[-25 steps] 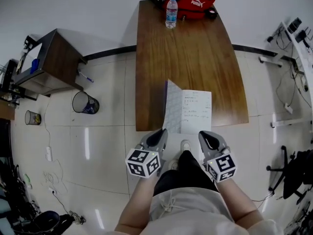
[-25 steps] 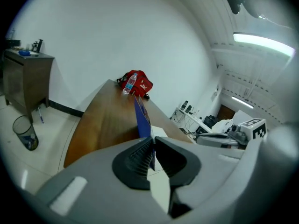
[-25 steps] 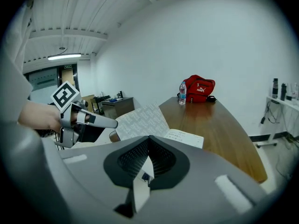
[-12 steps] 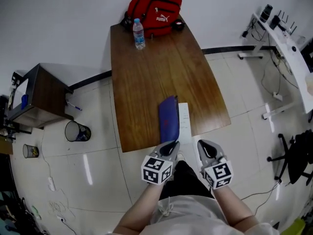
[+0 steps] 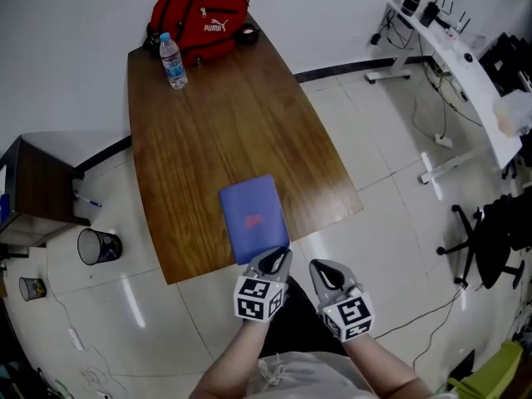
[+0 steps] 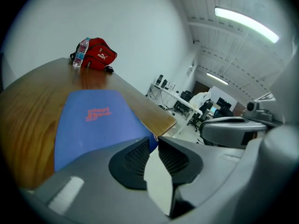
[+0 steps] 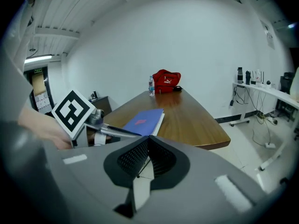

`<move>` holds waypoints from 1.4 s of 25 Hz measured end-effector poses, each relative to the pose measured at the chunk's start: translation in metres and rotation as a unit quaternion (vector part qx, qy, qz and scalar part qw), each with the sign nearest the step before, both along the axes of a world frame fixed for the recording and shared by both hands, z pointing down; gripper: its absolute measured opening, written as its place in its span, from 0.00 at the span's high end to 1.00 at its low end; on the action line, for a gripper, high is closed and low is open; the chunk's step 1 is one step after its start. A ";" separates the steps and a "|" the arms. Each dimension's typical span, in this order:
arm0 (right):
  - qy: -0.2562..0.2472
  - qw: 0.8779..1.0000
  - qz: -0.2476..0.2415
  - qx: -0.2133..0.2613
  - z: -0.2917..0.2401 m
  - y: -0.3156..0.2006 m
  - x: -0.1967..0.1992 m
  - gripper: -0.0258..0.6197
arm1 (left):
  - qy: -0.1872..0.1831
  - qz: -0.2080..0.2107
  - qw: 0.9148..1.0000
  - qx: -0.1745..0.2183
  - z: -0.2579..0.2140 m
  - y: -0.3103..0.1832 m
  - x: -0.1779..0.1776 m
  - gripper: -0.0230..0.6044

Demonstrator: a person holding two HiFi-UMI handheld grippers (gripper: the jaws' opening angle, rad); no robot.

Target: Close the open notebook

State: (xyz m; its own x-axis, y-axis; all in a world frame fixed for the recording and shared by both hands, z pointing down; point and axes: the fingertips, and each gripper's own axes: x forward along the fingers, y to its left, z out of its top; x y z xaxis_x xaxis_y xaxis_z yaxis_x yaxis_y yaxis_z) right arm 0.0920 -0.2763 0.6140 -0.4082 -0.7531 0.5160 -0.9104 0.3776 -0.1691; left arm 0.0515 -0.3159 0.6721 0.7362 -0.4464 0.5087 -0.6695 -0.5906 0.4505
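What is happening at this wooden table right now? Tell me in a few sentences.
A person holds a gripper in each hand at the near end of the long brown wooden table. The blue-covered notebook lies closed and flat there, cover up. The left gripper is at its near corner; its fingers have just been opening, with nothing between them. The right gripper hangs beside it, off the table edge, fingers shut and empty. The closing looks done.

head cam overhead; gripper views low, share notebook (image 5: 253,214).
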 end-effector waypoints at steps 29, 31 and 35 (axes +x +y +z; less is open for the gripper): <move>-0.018 0.986 -0.034 0.161 -0.162 0.074 -0.026 0.95 | -0.011 -0.133 0.924 0.359 -0.300 0.117 -0.133 0.95; -0.023 0.985 -0.044 0.164 -0.161 0.091 -0.020 0.95 | -0.031 -0.132 0.923 0.361 -0.295 0.136 -0.127 0.95; -0.029 0.984 -0.081 0.157 -0.159 0.131 0.002 0.95 | -0.098 -0.130 0.912 0.376 -0.289 0.178 -0.097 0.95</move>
State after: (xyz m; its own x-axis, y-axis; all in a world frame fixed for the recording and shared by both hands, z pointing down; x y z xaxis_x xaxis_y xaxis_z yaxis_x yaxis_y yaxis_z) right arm 0.0937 -0.1457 0.4548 -0.5581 -0.7944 0.2397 -0.8261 0.5591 -0.0707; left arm -0.0459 -0.1377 0.3827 0.4840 -0.8696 0.0975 -0.8549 -0.4937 -0.1594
